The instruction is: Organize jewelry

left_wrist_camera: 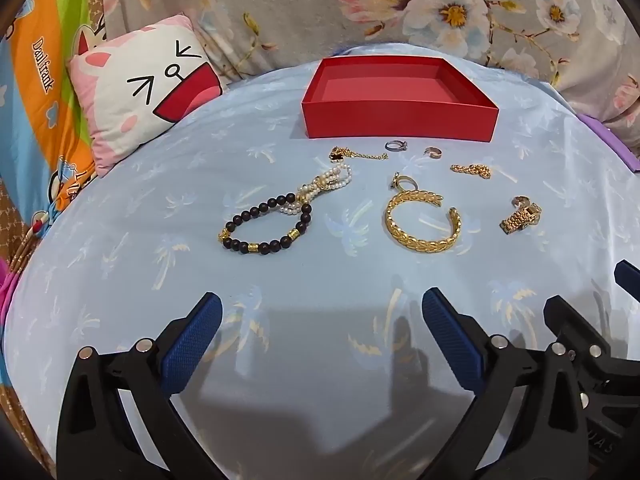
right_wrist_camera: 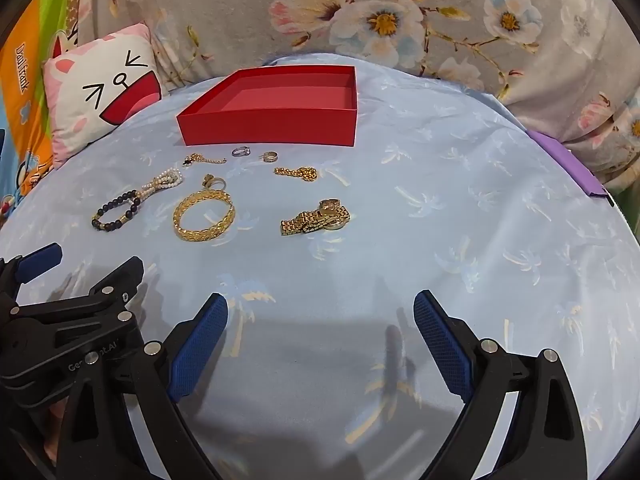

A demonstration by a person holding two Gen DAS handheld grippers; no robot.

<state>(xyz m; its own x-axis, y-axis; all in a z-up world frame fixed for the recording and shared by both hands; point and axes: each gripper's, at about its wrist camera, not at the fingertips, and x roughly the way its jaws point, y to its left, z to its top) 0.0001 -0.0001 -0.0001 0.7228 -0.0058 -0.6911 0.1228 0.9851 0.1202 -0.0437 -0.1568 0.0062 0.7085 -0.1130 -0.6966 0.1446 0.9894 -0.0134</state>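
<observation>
An empty red box (left_wrist_camera: 400,118) (right_wrist_camera: 268,124) stands on the light blue cloth. In front of it lie a dark bead bracelet (left_wrist_camera: 266,224) (right_wrist_camera: 116,214), a pearl strand (left_wrist_camera: 324,186) (right_wrist_camera: 162,182), a gold bangle (left_wrist_camera: 422,220) (right_wrist_camera: 204,216), a gold watch (left_wrist_camera: 520,216) (right_wrist_camera: 316,218), a silver ring (left_wrist_camera: 396,145) (right_wrist_camera: 241,151), a gold ring (left_wrist_camera: 433,153) (right_wrist_camera: 269,156), two gold chains (left_wrist_camera: 472,170) (right_wrist_camera: 297,172) and a gold earring (left_wrist_camera: 404,182) (right_wrist_camera: 214,182). My left gripper (left_wrist_camera: 320,320) and right gripper (right_wrist_camera: 320,320) are both open and empty, near the cloth's front.
A cat-face cushion (left_wrist_camera: 148,92) (right_wrist_camera: 102,88) lies at the left of the box. Floral fabric (left_wrist_camera: 440,8) rises behind. A purple edge (right_wrist_camera: 568,164) shows at the right. The right gripper's body (left_wrist_camera: 600,340) sits close beside the left one.
</observation>
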